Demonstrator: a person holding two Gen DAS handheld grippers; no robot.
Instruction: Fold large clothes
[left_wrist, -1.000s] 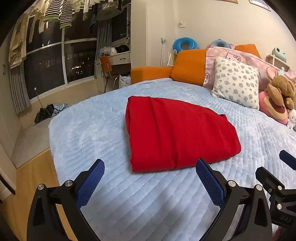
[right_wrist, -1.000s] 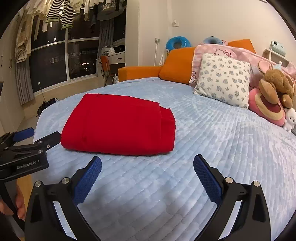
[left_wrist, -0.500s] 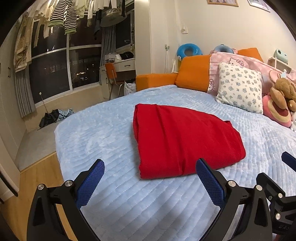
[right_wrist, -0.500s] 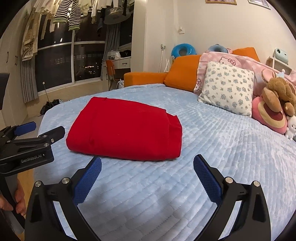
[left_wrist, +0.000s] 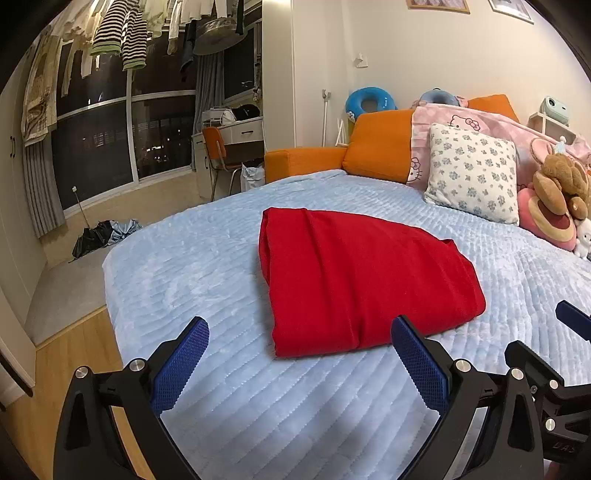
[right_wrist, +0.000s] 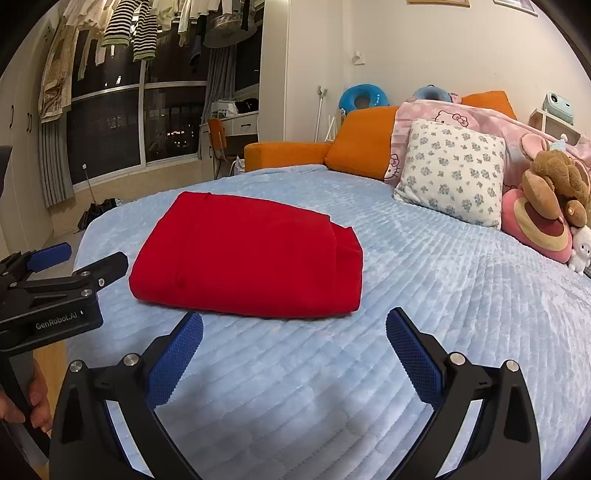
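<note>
Left gripper (left_wrist: 299, 354) and right gripper (right_wrist: 293, 345): both spread wide, nothing held, both clear of the cloth above the blue bedspread (right_wrist: 424, 280). The red garment (right_wrist: 247, 258) lies mid-bed as a compact folded rectangle. Folding appears complete; any tidying should press stray edges flat, lifting nothing and keeping the layers stacked.

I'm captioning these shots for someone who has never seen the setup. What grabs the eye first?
The folded red garment stands out, lying flat in the middle of the pale blue bedspread. Nearest the camera, the left gripper and right gripper both hang open above the bed's near edge, touching nothing. At the far right, a floral pillow and a brown plush toy sit against the headboard.
</note>
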